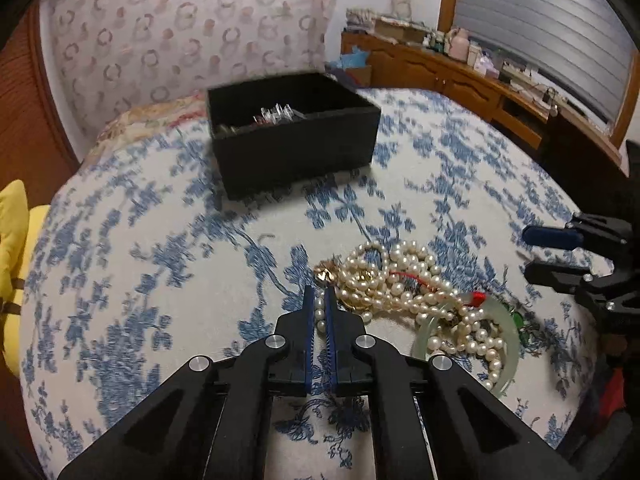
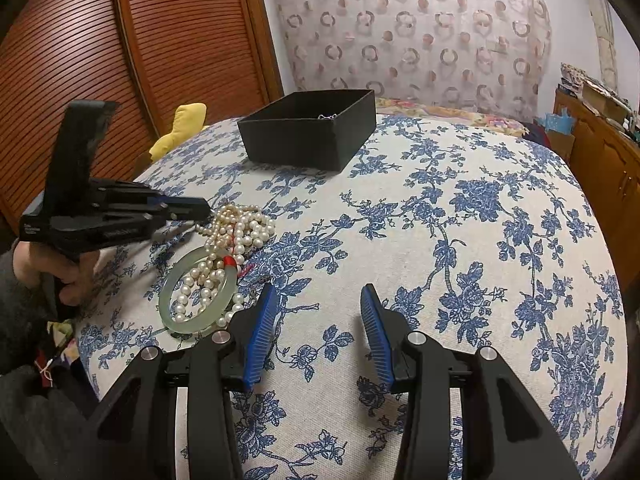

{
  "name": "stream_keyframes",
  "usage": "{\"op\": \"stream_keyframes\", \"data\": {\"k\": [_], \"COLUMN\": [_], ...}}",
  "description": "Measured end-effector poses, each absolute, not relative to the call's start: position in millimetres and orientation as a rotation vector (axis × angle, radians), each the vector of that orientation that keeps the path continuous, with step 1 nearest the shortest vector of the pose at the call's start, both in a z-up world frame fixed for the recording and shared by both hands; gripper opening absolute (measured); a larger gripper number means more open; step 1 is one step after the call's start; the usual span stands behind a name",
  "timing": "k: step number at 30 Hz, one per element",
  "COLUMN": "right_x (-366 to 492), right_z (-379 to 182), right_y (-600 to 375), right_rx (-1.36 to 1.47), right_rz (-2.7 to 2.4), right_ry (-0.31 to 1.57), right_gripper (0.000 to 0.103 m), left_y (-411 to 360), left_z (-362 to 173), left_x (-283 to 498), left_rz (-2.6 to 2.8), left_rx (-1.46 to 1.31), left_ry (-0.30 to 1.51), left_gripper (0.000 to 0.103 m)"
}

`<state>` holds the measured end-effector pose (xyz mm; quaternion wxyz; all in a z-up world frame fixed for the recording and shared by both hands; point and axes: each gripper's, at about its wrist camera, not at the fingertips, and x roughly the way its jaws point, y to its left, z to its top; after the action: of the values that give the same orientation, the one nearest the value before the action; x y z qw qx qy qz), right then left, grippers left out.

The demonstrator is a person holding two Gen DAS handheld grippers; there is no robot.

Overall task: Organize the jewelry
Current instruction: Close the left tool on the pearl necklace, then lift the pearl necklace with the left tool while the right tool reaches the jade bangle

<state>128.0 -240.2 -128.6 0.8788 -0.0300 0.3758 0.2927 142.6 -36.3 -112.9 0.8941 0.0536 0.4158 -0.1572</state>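
Pearl strands (image 1: 400,280) lie heaped on the blue-flowered bedspread (image 1: 160,280), well short of the black box (image 1: 294,136), my landmark. Left of the heap, I see my left gripper (image 1: 319,300) pinched closed on a run of pearls at the pile's near edge. Tangled with the strands just right of that sits the pale green bangle (image 2: 192,300). Further right, my right gripper (image 2: 318,328) hovers spread wide over bare cloth, gripping nothing.

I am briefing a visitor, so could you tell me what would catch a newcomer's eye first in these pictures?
First, the tangled pearl necklace heaped on the blue-flowered bedspread, partly draped across a pale green bangle. The left gripper is shut on a strand at the heap's edge, while the right gripper stands open beside it. Farther back sits an open black box.
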Motion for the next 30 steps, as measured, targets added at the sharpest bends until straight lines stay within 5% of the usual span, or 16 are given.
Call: {"op": "stream_keyframes", "data": {"k": [22,25,30], "right_x": [110.3,106.4,102.7], "right_z": [-118.8,-118.7,-118.6], "right_y": [-209.3,-195.6,-170.6], "right_rx": [-0.122,-0.136,-0.18], "right_rz": [0.665,0.691,0.726], "right_ry": [0.758,0.754,0.753], "right_gripper": [0.046,0.067,0.074], "left_y": [-8.2,-3.0,7.0], "left_z": [17.9,23.5,26.9], "left_x": [86.0,83.5,78.7], "left_rz": [-0.33,-0.322,-0.306], "left_rx": [0.013,0.009,-0.006], "left_ry": [0.515,0.5,0.484], "left_gripper": [0.004,0.004,0.004]}}
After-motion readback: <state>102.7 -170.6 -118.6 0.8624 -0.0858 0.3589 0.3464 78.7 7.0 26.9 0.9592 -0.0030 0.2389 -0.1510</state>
